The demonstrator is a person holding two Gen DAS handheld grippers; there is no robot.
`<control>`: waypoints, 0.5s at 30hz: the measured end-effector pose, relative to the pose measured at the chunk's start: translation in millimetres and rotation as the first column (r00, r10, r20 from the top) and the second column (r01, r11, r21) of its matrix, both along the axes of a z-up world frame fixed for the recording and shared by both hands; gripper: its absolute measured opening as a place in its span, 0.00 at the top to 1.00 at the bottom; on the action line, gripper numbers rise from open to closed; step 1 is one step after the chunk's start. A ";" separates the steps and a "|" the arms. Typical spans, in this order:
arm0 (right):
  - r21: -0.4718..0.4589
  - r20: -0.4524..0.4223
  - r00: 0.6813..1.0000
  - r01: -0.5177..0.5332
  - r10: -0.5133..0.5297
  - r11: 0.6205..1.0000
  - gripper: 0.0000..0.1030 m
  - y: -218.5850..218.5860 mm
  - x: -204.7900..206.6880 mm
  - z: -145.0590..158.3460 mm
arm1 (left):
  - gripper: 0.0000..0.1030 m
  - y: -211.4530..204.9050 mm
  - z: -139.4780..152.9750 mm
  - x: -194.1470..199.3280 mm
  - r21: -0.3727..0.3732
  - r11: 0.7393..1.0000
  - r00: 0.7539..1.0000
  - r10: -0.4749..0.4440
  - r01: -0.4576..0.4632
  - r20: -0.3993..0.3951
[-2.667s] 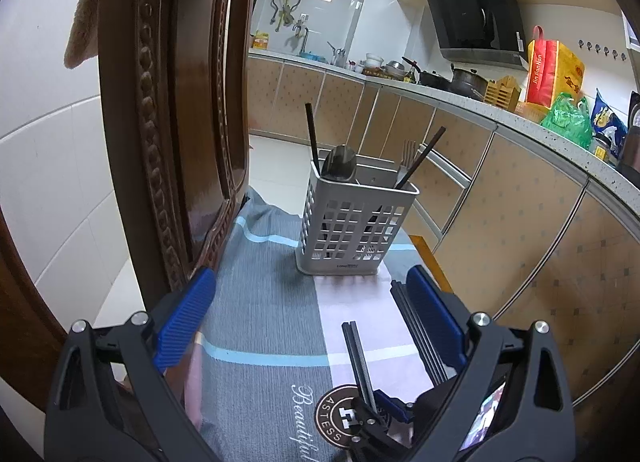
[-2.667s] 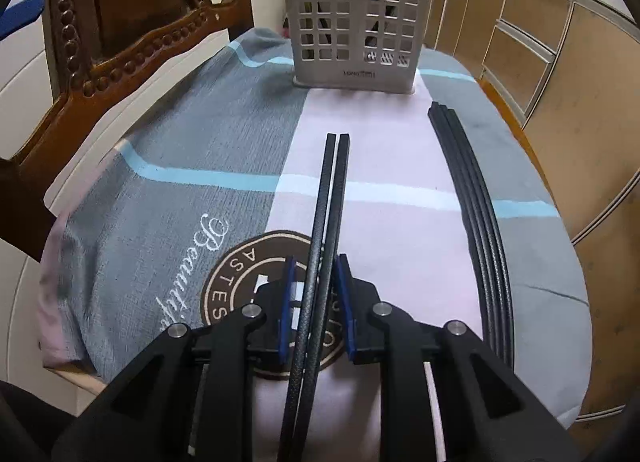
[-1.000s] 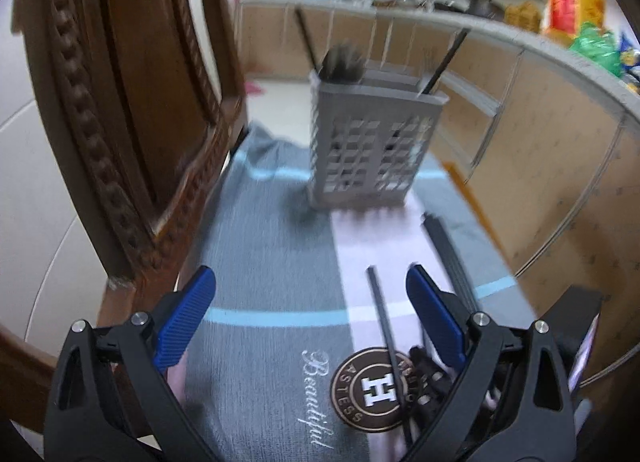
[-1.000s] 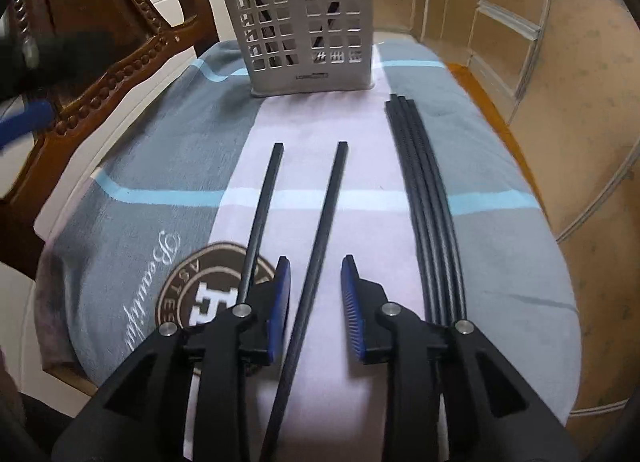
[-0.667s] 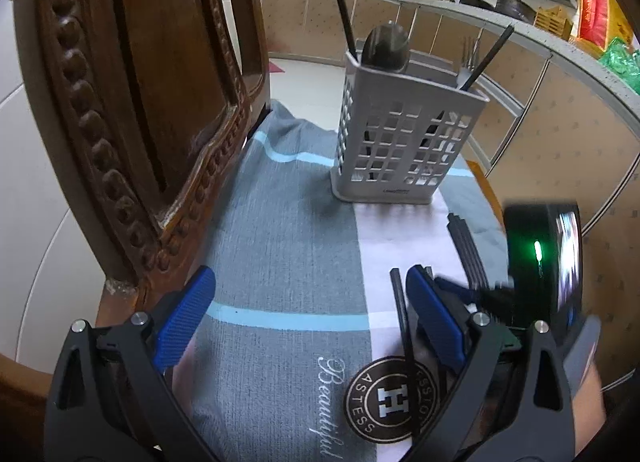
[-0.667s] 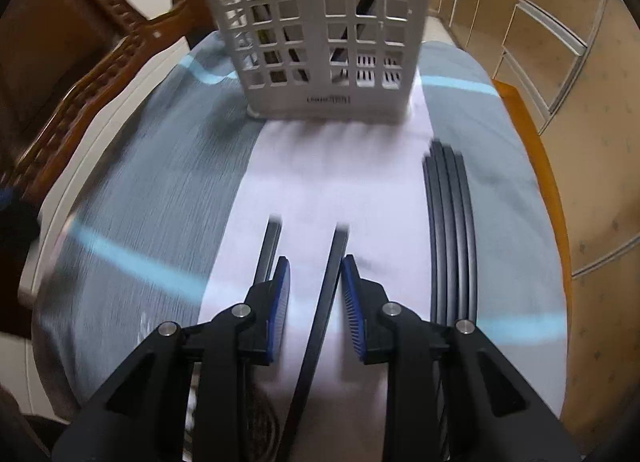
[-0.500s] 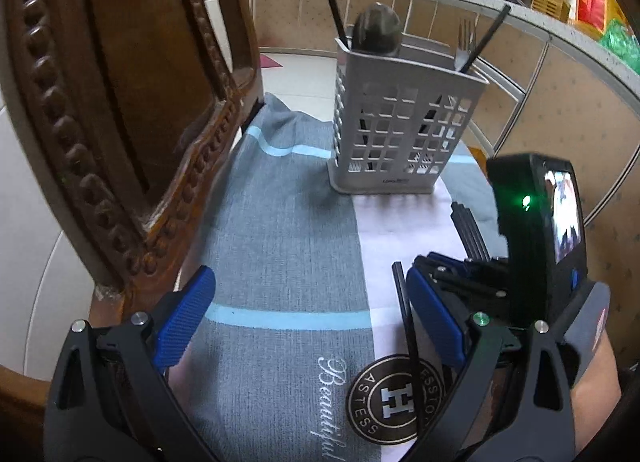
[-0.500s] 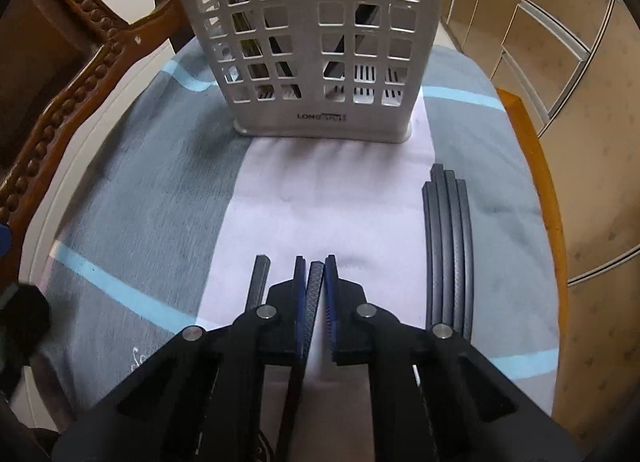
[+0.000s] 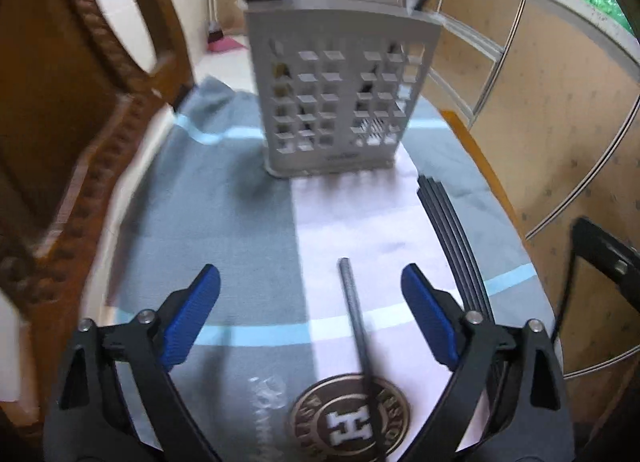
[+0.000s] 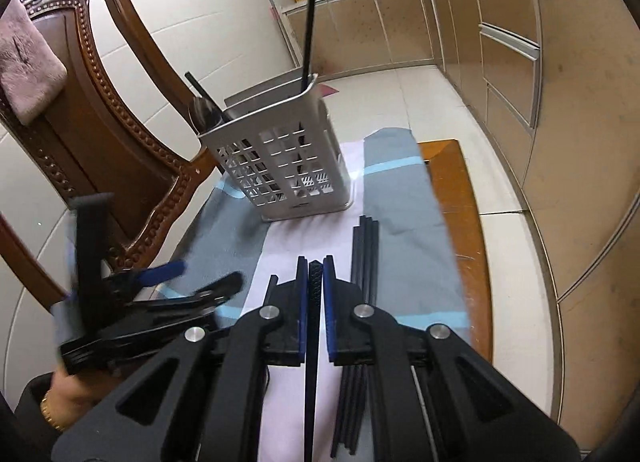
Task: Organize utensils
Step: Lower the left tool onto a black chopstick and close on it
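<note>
Right tool clenched on one black chopstick, lifted off worktop, tip aimed roughly at grey slotted caddy. My left tool released, straddling second chopstick lying flat on cloth. Guess next: tilt stick upright, drop through open top, mind the grid holes. Sticks slim, matte, slippery-looking; four more lie bundled beside. Caddy rigid plastic, light, could tip.

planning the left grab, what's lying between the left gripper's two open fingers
In the left wrist view, one black chopstick lies on the cloth between the open left gripper fingers, nearer the right-hand finger and touching neither.
</note>
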State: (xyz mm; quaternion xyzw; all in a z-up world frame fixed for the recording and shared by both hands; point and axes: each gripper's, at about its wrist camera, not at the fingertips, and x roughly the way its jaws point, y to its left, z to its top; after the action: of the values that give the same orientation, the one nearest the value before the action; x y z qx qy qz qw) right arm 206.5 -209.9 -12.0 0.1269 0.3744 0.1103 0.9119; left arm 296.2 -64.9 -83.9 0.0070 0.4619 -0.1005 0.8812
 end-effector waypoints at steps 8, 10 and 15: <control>0.018 -0.003 1.000 -0.003 0.003 1.000 0.93 -4.8 -3.7 -1.4 | 0.62 -31.0 -39.1 31.0 0.038 0.999 0.988 -0.031 0.038 -0.153; 0.020 -0.001 1.000 -0.009 0.009 1.000 0.93 -4.4 -5.6 -1.0 | 0.83 -35.2 -39.7 32.3 0.029 0.998 0.986 -0.048 0.053 -0.161; 0.021 0.001 1.000 -0.018 0.018 1.000 0.93 -2.4 -10.6 0.7 | 0.93 -40.3 -42.9 35.0 0.016 0.997 0.985 -0.075 0.078 -0.158</control>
State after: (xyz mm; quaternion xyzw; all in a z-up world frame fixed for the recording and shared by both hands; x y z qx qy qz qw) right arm 195.8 -212.3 -11.3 0.1329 0.3740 0.1227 0.9096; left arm 331.2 -105.1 -126.8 0.0266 0.5304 -0.1292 0.8374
